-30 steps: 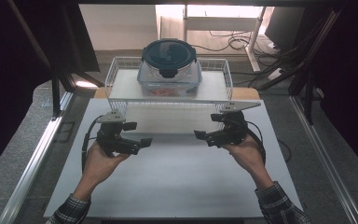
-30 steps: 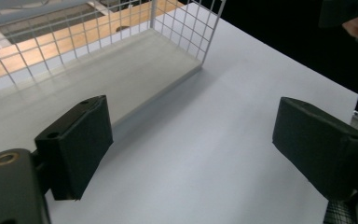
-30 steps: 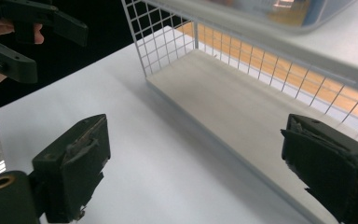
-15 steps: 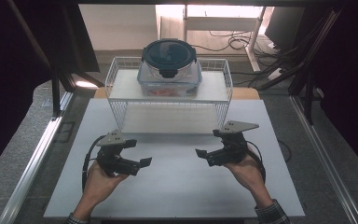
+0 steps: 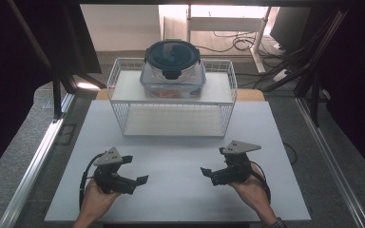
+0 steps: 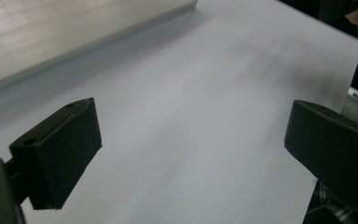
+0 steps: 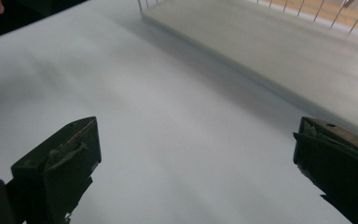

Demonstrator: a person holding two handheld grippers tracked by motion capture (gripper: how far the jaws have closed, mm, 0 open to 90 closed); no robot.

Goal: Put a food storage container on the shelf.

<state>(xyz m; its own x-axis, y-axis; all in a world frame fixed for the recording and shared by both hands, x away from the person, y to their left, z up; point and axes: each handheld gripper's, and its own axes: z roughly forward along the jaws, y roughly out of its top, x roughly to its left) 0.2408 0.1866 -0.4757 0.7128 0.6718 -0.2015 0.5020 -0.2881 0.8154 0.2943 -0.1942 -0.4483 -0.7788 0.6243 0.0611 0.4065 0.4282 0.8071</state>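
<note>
White wire rack (image 5: 228, 90) at twelve o'clock bears the lidded container (image 5: 173, 68), apparently placed; left gripper (image 5: 135, 170) and right gripper (image 5: 212, 164), just opening wide, are held empty.

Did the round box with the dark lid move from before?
No. The lidded container sits on the top shelf of the white wire rack in the same middle spot as in the earlier high views, against the rack's rim.

Matt white table sheet (image 5: 180, 161), wire rack (image 5: 119, 76), seemingly clear-plastic container (image 5: 173, 80).
</note>
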